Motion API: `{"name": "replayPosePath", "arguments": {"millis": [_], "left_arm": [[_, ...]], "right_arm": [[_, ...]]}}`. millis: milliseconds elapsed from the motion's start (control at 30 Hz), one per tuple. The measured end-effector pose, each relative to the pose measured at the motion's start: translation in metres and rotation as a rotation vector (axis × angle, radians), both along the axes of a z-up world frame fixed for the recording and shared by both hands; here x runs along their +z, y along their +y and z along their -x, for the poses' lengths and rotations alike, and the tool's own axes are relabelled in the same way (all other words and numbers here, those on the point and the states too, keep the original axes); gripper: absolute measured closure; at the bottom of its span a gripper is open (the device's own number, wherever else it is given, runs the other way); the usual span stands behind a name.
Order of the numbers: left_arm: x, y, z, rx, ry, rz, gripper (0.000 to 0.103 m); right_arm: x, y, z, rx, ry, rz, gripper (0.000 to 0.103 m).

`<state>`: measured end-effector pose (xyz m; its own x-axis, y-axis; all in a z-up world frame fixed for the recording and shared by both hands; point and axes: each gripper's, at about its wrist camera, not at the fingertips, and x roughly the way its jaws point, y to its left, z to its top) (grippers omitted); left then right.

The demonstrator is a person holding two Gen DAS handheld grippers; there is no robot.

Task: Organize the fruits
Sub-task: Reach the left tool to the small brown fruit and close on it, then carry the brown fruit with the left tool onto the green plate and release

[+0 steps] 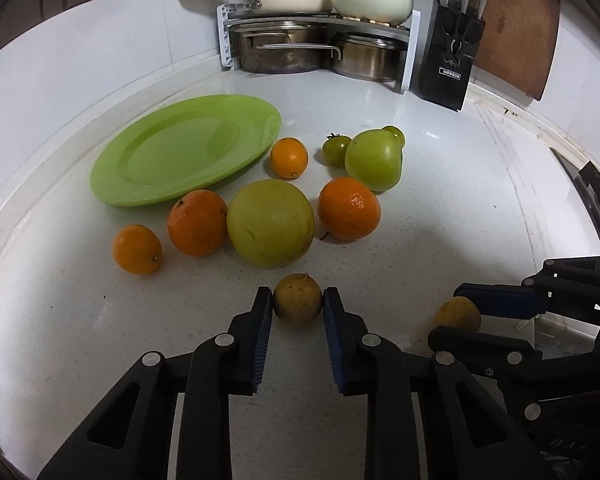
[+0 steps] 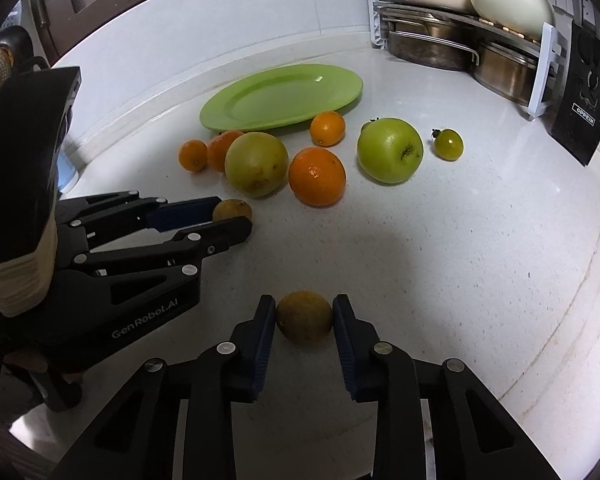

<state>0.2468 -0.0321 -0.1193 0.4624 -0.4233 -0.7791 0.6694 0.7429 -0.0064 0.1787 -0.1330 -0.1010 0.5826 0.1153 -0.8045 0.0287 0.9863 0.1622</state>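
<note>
Left tool (image 1: pixel 298 306), bottom centre of its own view, is closed on a small brownish fruit (image 1: pixel 298 300); both blue pads press its sides, fruit sitting on the counter (image 1: pixel 440 208). In the right-wrist view the same tool shows at mid left, w/ that fruit peeking out at its tip.

Right tool (image 2: pixel 304 316), bottom centre of its view, is clamped on a second brownish fruit (image 2: pixel 304 316), pads tight on both sides, also down on the counter. From the left-wrist view that tool comes in from the lower right edge, fruit betw. its fingers.

Further out, centre of the left view: a big yellow-green fruit (image 1: pixel 270 222) w/ an orange (image 1: pixel 198 222) touching its left side and another orange (image 1: pixel 349 208) just beside its right. A small orange (image 1: pixel 137 249) lies at far left, another small one (image 1: pixel 289 157) above centre, just beside the plate rim. Green apple (image 1: pixel 374 160) upper right of the group, w/ two small green tomatoes (image 1: pixel 336 149) next to it.

Green plate (image 1: pixel 160 184), nothing on it, upper left of the fruit. Pot rack (image 1: pixel 226 36) at top centre, black knife block (image 1: pixel 448 64) and a brown board (image 1: pixel 516 28) at upper right.
</note>
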Motion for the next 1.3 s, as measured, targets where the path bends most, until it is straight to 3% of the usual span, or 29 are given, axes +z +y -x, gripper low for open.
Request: {"name": "replayPosePath", "arguments": {"millis": [400, 933, 1300], "left_arm": [[0.019, 0.006, 0.010, 0.024, -0.036, 0.038, 0.077], [0.071, 0.012, 0.022, 0.263, -0.132, 0.108, 0.077], [0.108, 0.014, -0.003, 0.345, -0.236, 0.129, 0.077]], "right_arm": [[0.018, -0.006, 0.003, -0.008, -0.044, 0.003, 0.072], [0.065, -0.032, -0.022, 0.160, -0.174, 0.003, 0.072], [0.103, -0.040, -0.073, 0.259, -0.283, -0.002, 0.072]]}}
